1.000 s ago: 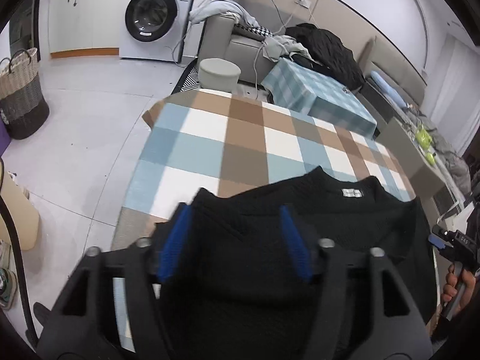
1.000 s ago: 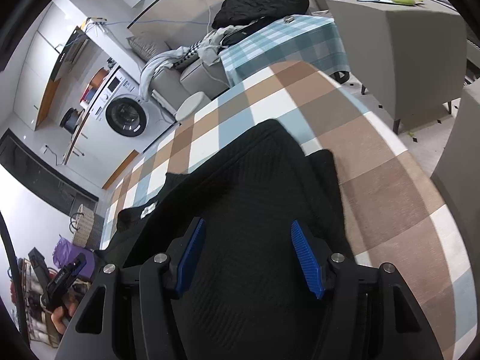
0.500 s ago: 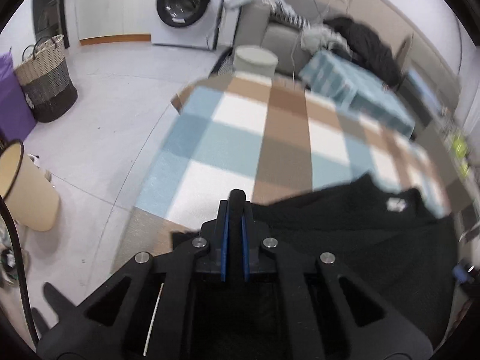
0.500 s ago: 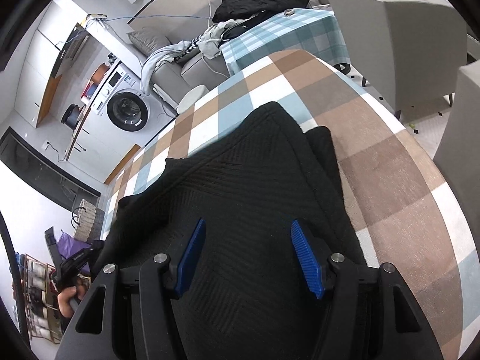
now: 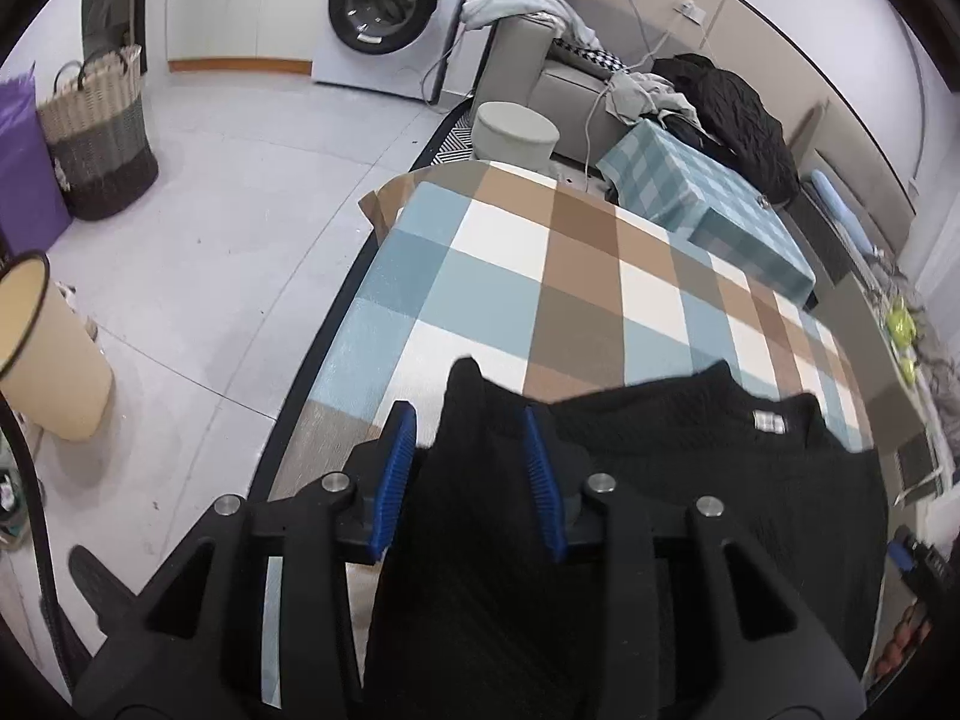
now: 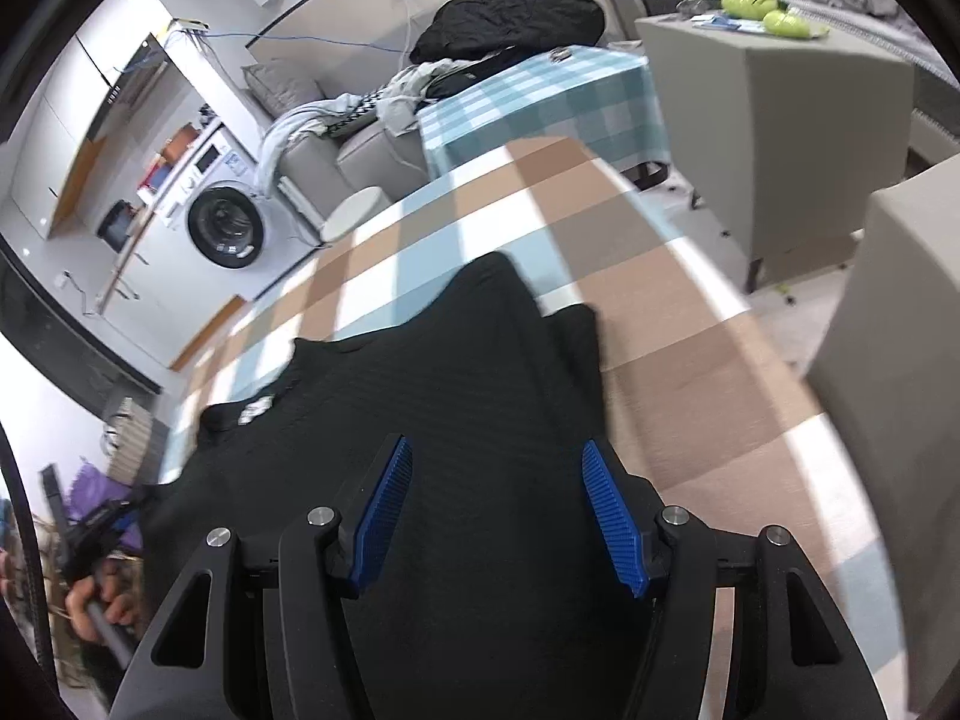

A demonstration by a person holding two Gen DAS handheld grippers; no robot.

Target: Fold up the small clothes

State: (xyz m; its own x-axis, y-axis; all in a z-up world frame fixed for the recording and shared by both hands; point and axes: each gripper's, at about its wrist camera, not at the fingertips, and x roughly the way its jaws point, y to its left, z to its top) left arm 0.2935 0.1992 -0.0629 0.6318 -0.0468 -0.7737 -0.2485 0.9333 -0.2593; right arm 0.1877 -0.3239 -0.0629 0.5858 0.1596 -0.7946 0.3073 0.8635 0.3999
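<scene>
A black knit sweater [image 5: 690,468] lies on the checked tablecloth [image 5: 540,276], its white neck label [image 5: 768,420] facing up. My left gripper [image 5: 468,474] is at the sweater's left corner. Its jaws are opening, and a peaked fold of black cloth stands between the blue pads [image 5: 396,474] with a gap on the left side. My right gripper [image 6: 498,516] hangs open over the other side of the sweater [image 6: 450,372], with flat cloth showing between its fingers. A hand [image 6: 90,600] holds the left tool at that view's left edge.
On the floor to the left are a washing machine [image 5: 384,6], a wicker basket [image 5: 99,138] and a cream bin [image 5: 42,348]. A round stool [image 5: 516,132] and a teal-checked low table [image 5: 708,204] stand beyond the table. A grey cabinet [image 6: 774,138] stands on the right.
The left gripper's jaws closed at the sweater's left edge half a second ago and now stand apart again, with a raised fold between them. The right gripper stayed open in place.
</scene>
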